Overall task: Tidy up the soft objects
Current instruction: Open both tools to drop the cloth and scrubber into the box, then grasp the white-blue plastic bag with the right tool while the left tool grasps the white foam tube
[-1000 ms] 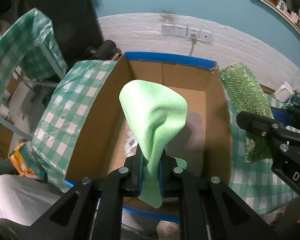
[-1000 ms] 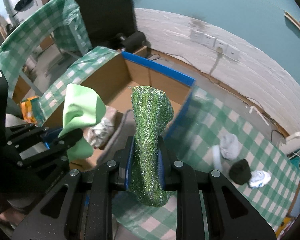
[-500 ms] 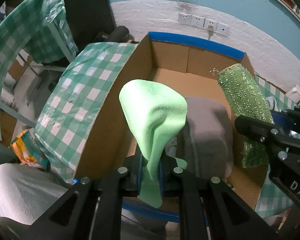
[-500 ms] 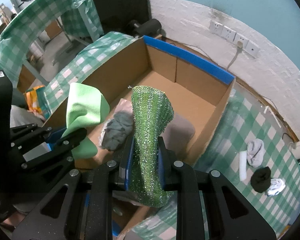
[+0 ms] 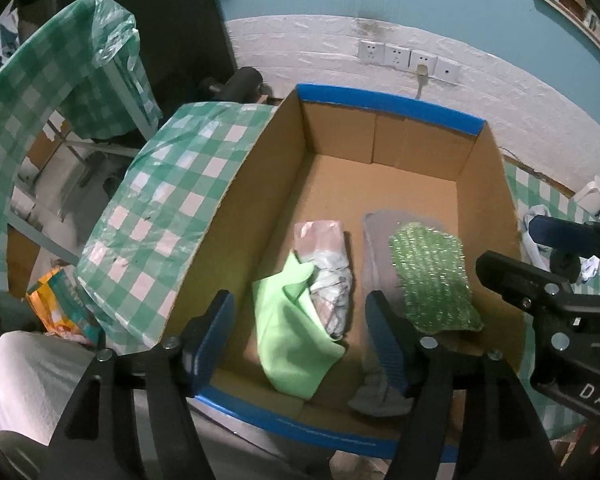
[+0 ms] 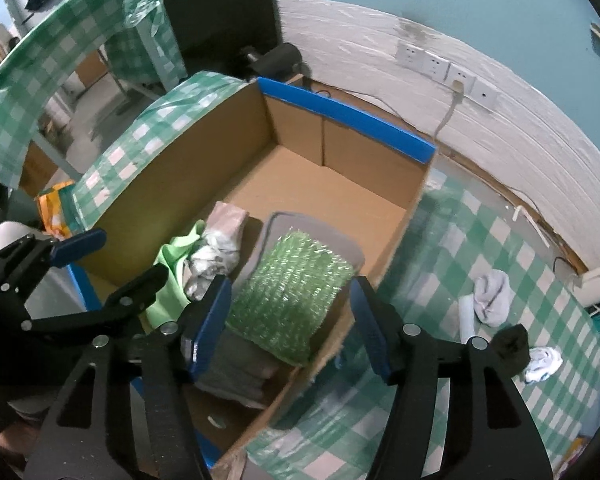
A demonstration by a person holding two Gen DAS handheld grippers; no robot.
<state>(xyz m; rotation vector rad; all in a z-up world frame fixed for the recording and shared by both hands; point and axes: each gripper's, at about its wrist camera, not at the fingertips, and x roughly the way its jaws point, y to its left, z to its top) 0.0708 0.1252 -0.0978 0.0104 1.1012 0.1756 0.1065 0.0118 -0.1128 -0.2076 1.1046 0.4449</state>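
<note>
Both cloths are judged deposited in the box [image 5: 384, 184]; the left hand-held gripper [image 5: 300, 336] and right hand-held gripper [image 6: 290, 320] are spread wide, empty. Socks [image 6: 492, 296] beyond the right one are judged next.

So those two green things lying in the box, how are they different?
The light green cloth is smooth, matte and crumpled, lying against a whitish bundle. The sparkly green sponge cloth is darker, glittery and fairly flat, resting on a grey folded item. Both are soft, green, and inside the cardboard box.

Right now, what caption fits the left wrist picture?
Open left gripper above the cardboard box, green cloth and sparkly scrubber inside.
</note>
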